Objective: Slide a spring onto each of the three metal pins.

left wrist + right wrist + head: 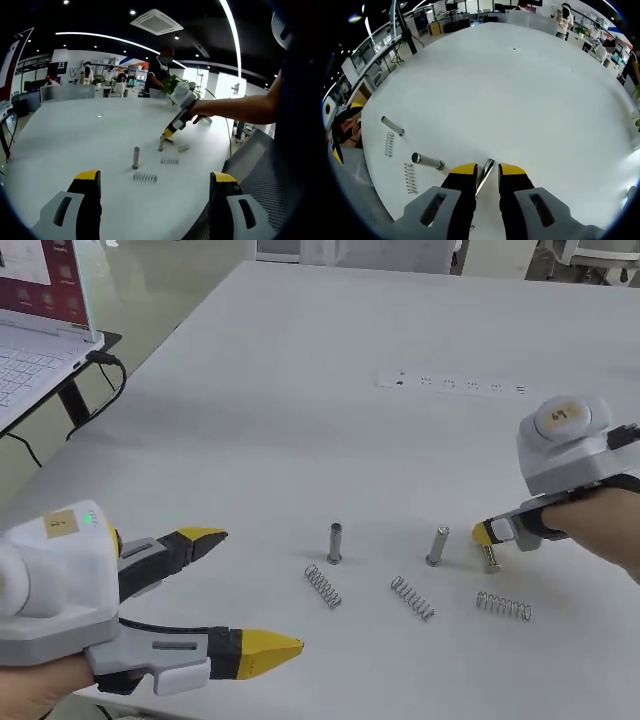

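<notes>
Yellow-tipped right-hand tongs (488, 169) are seen with their jaws set narrowly apart on either side of a short silver metal pin (491, 558), which is tilted and lies against one jaw in the right gripper view; whether it is actually clamped cannot be told. In the head view this pin is found at the right end of the work, just below the tip of the tongs. Two more silver metal pins are stood upright on the table to its left, a middle one (437, 546) near it and a further one (335, 542) well apart. Three small coiled steel springs are laid flat on the table in a row just in front of the pins: one (323, 586) beside the leftmost pin, one (412, 598) near the middle pin, and one (503, 606) below the pin at the tongs. None of the springs is seated on a pin. Yellow-tipped left-hand tongs (240, 592) are held with the jaws spread wide and nothing between them, to the left of the pins and apart from them. Everything is set on a broad white table (300, 390), on which a flat white power strip (455, 385) is laid far behind the pins. An open white laptop (30, 330) is placed on a separate stand off the table's left edge.
</notes>
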A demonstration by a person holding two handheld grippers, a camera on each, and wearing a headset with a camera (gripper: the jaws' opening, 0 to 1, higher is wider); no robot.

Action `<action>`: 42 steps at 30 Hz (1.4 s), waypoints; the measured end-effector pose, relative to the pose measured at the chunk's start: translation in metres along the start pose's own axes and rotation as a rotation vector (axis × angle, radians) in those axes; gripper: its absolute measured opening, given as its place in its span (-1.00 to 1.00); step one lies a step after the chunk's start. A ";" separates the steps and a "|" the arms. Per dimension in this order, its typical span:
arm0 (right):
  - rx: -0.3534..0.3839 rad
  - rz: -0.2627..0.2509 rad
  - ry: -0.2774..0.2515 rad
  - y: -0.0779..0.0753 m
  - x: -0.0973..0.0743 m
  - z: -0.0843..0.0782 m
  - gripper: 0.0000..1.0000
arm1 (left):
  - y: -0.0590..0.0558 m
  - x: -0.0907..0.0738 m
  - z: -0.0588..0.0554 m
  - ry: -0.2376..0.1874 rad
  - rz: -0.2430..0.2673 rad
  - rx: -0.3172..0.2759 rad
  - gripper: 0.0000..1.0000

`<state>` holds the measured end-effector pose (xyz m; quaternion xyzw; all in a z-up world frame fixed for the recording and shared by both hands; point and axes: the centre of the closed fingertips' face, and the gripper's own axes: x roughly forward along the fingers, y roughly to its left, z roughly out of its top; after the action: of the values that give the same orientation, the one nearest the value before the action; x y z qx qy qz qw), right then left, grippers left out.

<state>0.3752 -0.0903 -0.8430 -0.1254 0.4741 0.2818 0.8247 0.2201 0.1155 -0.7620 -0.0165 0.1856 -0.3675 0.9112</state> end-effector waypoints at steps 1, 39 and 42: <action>0.005 -0.001 0.001 -0.001 0.002 0.001 -0.73 | 0.000 0.000 0.000 -0.001 0.000 0.000 0.73; 0.001 -0.097 0.192 -0.010 0.017 -0.003 -0.89 | 0.000 0.001 0.001 -0.007 0.004 0.000 0.68; 0.027 -0.083 0.186 -0.013 0.016 -0.004 -0.89 | 0.000 0.000 0.002 -0.010 0.005 0.000 0.67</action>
<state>0.3862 -0.0977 -0.8597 -0.1594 0.5468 0.2282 0.7896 0.2210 0.1153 -0.7602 -0.0176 0.1810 -0.3650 0.9131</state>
